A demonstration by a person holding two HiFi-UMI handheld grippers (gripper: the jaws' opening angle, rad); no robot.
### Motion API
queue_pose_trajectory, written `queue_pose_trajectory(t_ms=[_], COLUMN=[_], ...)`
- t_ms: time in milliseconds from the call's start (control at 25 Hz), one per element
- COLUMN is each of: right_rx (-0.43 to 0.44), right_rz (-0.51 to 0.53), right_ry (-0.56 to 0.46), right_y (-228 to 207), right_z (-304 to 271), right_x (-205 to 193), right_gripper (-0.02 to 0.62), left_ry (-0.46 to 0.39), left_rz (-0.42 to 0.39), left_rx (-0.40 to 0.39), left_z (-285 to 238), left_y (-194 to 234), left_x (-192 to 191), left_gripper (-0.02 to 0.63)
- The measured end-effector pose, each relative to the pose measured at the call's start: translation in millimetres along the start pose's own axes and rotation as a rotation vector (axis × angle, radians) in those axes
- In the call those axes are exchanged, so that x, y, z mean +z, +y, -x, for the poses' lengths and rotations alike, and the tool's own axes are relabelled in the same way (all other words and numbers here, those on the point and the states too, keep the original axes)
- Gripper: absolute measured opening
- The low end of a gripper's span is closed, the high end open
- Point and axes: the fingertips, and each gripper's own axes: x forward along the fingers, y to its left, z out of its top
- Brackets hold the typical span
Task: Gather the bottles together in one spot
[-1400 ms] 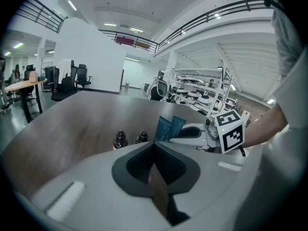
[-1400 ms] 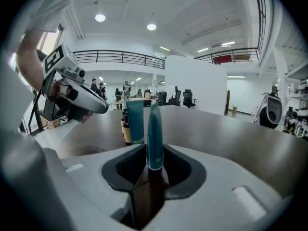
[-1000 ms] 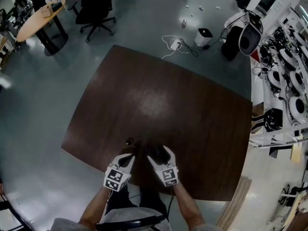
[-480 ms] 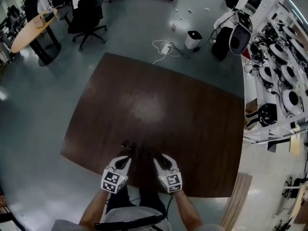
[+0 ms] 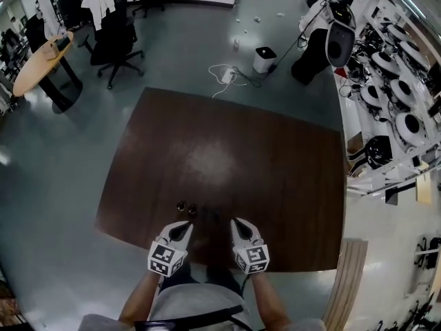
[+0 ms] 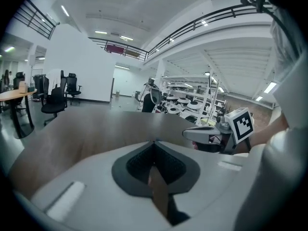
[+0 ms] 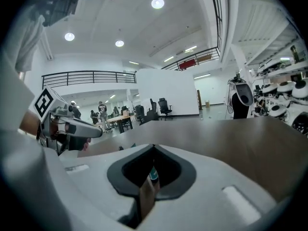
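Two small dark bottles (image 5: 181, 205) (image 5: 192, 210) stand close together near the front edge of the dark brown table (image 5: 275, 178). More dark shapes just right of them are hard to make out against the wood. My left gripper (image 5: 189, 225) is just behind the bottles, jaws shut and empty (image 6: 155, 142). My right gripper (image 5: 235, 221) is beside it to the right, jaws shut with nothing between them (image 7: 154, 147). In the right gripper view a teal-labelled bottle (image 7: 153, 173) shows through the gap behind the tips, and the left gripper (image 7: 72, 127) is at the left.
Black office chairs (image 5: 114, 26) and a round wooden table (image 5: 40, 55) stand at the far left. A white bin (image 5: 264, 59) and a cable lie on the floor beyond the table. Shelves of white devices (image 5: 406, 109) line the right side.
The right gripper's jaws have closed from wide open to shut. Both grippers have drawn back slightly toward the table's front edge, and the head view has tilted.
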Motion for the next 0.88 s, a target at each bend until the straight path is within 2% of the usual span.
queue_pose_trajectory(t_ms=[360,880], right_rx=[-0.023,-0.092], right_rz=[-0.002,-0.031], right_ry=[-0.073,-0.155], right_y=[21.8,19.8], right_z=[1.2,3.4], right_x=[36.7,66.2], right_gripper=[0.002,0.002], left_ry=[-0.084,-0.156], left_rz=[-0.026,-0.080], left_rx=[-0.033,-0.019], left_z=[19.6,31.8], left_y=[0.1,24.2], left_x=[34.4,70.2], left_gripper=[0.002,0.002])
